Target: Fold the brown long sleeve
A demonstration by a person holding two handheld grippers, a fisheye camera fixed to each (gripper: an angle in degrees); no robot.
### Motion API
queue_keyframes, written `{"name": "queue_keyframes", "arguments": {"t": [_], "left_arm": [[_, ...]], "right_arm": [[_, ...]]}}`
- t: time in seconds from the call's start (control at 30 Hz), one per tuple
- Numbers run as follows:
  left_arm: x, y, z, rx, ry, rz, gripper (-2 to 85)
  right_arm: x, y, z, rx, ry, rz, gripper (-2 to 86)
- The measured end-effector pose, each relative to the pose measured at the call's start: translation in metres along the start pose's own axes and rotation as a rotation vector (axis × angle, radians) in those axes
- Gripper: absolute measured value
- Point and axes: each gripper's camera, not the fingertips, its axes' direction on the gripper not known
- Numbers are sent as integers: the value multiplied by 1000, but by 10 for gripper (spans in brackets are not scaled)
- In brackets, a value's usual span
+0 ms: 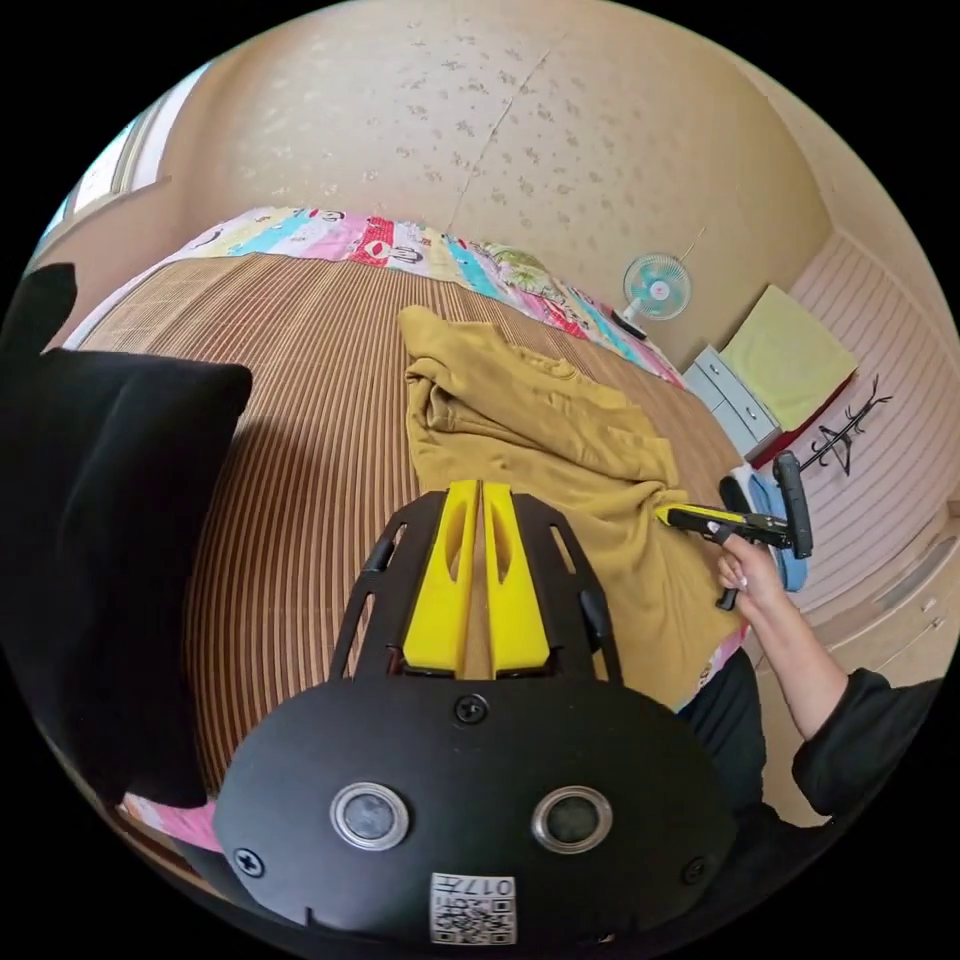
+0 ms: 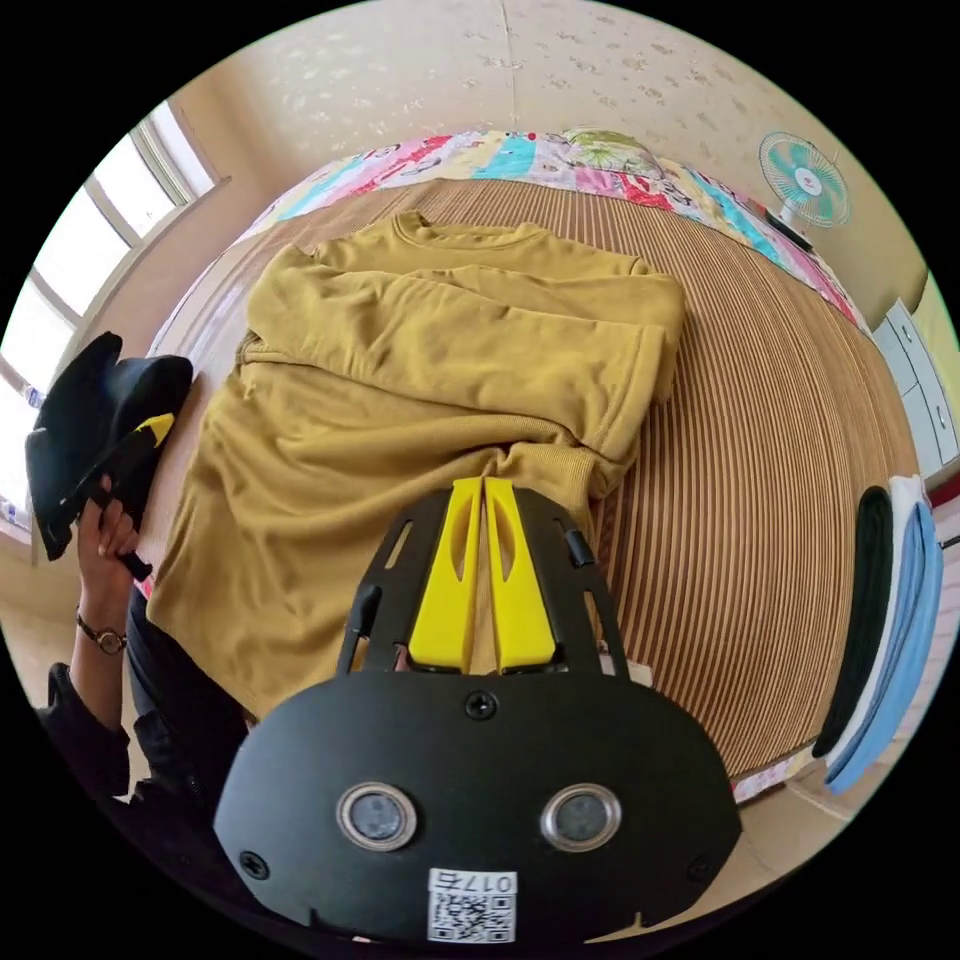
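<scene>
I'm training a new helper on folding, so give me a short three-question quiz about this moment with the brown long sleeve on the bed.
1. True or false: the left gripper is clamped on the brown long sleeve.
2. The brown long sleeve lies on: A) a striped mat; B) a tiled floor; C) a glass table.
3. Which gripper's tips meet the cloth?

Key: 1) false, it is shut on nothing. 2) A. 3) the right gripper.

- Left gripper [image 1: 480,487], yellow jaws together, above a striped mat [image 1: 300,420].
- Right gripper [image 1: 668,515] pinches the brown long sleeve [image 1: 560,450] at its edge.
</scene>
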Motion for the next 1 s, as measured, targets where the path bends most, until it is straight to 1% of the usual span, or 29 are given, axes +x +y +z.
{"name": "queue_keyframes", "arguments": {"t": [0.07, 0.13, 0.2, 0.27, 0.33, 0.4, 0.43, 0.47, 0.5, 0.57, 0.7, 0.73, 0.8, 0.87, 0.9, 0.93, 0.97, 1.0], "left_arm": [[-10, 43, -30, -27, 27, -7, 36], [-13, 73, -45, -68, 22, -1, 59], [-16, 100, -52, -126, 30, -5, 69], [-29, 128, -57, -162, 80, -81, 84], [-41, 141, -65, -121, 134, -149, 83], [-54, 146, -61, -167, 196, -215, 58], [-61, 148, -63, -190, 245, -238, 54], [-68, 151, -71, -181, 288, -232, 51], [-71, 152, -78, -166, 310, -224, 50], [-85, 155, -102, -124, 371, -219, 48], [-108, 158, -124, -119, 375, -267, 48], [-114, 158, -130, -113, 382, -278, 48], [-124, 157, -139, -98, 407, -298, 48], [-137, 155, -153, -71, 455, -316, 48], [-140, 154, -158, -61, 473, -318, 47], [-146, 151, -168, -34, 529, -314, 47], [-153, 148, -175, -18, 614, -309, 45], [-156, 146, -178, -20, 670, -310, 45]], "right_arm": [[19, 47, -43, 148, -157, 28, 9], [35, 83, -68, 186, -226, 67, 12], [49, 115, -89, 221, -226, 96, 17], [67, 149, -107, 238, -177, 126, 24], [87, 165, -115, 204, -183, 189, 30], [111, 180, -126, 231, -269, 263, 35], [130, 190, -135, 263, -351, 321, 41], [148, 199, -142, 281, -415, 378, 48], [156, 202, -144, 283, -434, 402, 52], [179, 213, -152, 262, -464, 459, 74], [197, 218, -150, 153, -467, 510, 91], [200, 218, -150, 121, -498, 522, 88], [203, 220, -149, 89, -581, 552, 81], [214, 228, -140, -36, -722, 660, 61], [217, 231, -138, -64, -770, 682, 56], [223, 237, -141, -63, -868, 697, 46], [229, 245, -153, 17, -972, 694, 41], [233, 249, -160, 65, -1028, 691, 38]]}}
